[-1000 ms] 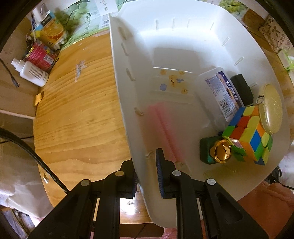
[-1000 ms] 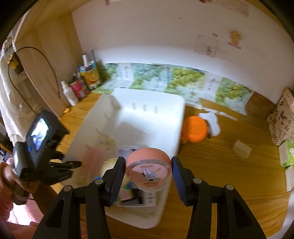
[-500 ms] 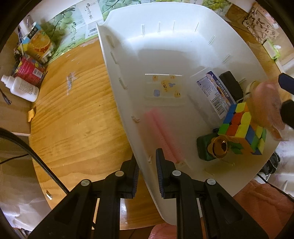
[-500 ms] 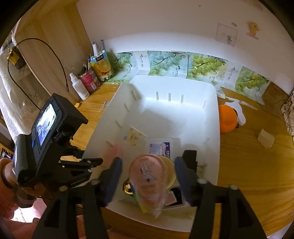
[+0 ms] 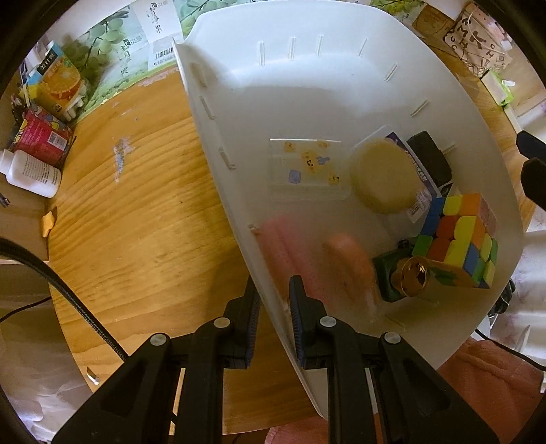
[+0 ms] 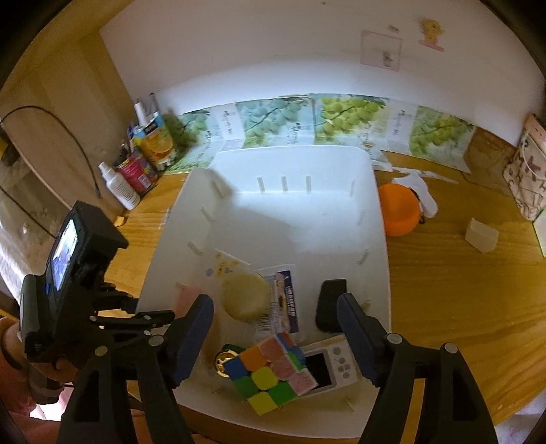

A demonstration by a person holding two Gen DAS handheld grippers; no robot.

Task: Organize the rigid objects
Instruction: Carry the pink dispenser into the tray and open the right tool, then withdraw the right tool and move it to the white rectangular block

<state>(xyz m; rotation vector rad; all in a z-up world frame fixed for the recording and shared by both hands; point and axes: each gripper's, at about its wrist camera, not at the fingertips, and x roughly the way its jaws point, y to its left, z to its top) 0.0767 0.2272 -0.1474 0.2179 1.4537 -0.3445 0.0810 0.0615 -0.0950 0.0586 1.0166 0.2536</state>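
The left gripper (image 5: 274, 319) is clamped on the near left wall of the white bin (image 5: 341, 85), holding it steady. The right gripper (image 6: 274, 336) hangs over the bin's near end, its jaws opening with nothing between them.

A blurred pink round thing (image 5: 351, 269) lies inside the bin just past the left gripper, beside the cube (image 6: 269, 372); its long axis cannot be told.

The likely next pick is the orange ball (image 6: 399, 210), on the table just outside the bin's right wall, toward its far end. It lies ahead and right of the right gripper, clearly the nearer hand.

Left of the bin stands an orange-juice carton (image 6: 155, 141); its brand is too small to read. Chinese writing on the grape-print paper (image 5: 153, 30) behind the bin is not legible.
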